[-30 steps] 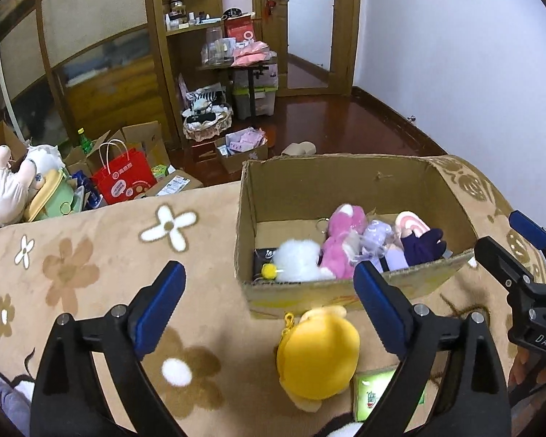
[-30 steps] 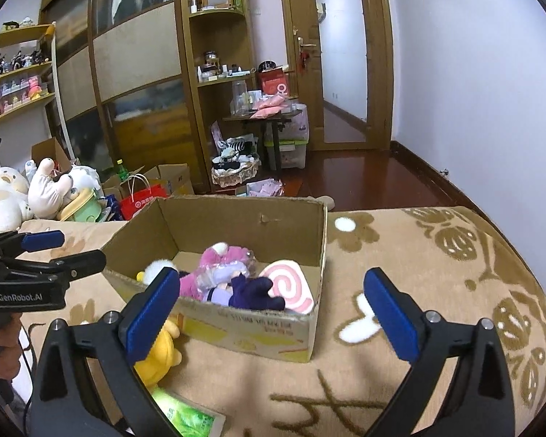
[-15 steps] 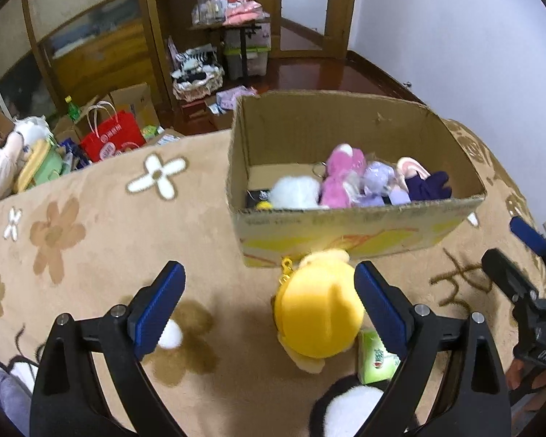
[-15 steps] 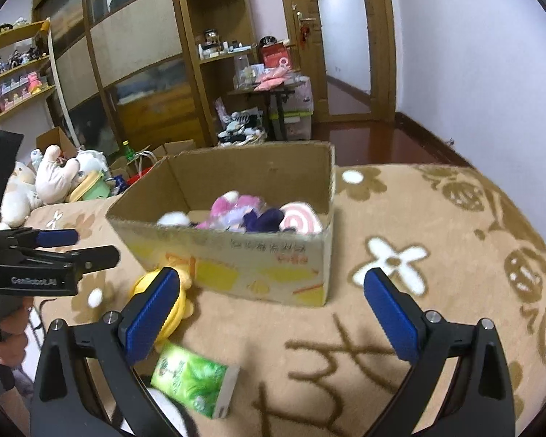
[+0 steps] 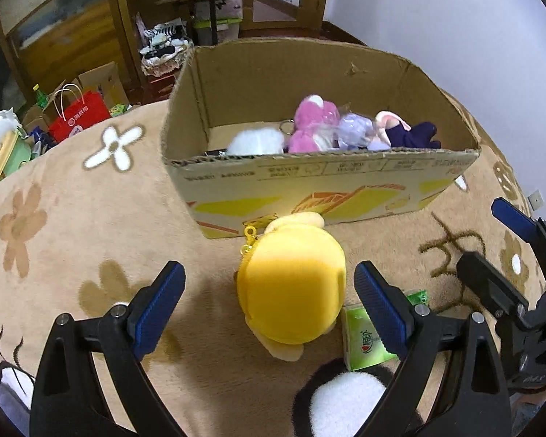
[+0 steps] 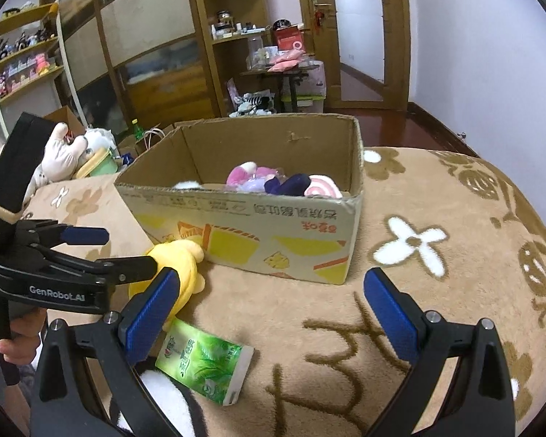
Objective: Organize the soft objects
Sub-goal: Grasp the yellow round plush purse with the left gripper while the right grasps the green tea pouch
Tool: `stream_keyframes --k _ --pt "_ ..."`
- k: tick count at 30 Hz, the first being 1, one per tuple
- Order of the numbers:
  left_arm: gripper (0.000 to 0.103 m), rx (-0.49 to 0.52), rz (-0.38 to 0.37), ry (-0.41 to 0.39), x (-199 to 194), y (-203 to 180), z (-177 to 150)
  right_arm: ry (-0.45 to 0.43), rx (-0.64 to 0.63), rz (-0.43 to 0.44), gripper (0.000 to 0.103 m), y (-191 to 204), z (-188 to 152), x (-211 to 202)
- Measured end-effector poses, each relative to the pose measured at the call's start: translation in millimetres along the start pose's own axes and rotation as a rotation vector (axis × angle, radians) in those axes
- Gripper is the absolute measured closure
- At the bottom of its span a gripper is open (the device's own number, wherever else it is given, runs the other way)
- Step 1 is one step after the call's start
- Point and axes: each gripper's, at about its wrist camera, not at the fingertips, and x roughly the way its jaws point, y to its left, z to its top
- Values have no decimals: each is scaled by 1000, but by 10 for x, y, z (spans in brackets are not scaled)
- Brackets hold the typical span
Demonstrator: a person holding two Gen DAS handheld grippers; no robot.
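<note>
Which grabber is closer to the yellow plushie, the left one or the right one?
Left. The left gripper is open with its fingers on either side of the yellow plushie. The right gripper is open too, off to the plushie's right, over the blanket.

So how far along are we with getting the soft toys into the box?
Partly done. Several plush toys, among them a pink one and a white one, already lie in the cardboard box. In hand: the left tool is open around the yellow plush, not yet closed on it. Left: the yellow plush and a black-and-white plush near the green tissue pack. The right tool is open and empty.
</note>
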Motion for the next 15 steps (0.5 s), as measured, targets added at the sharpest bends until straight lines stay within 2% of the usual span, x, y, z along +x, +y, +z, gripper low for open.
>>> stream_keyframes --k 15 --pt "10 -3 -27 70 232 -27 -17 135 -28 29 0 79 -201 300"
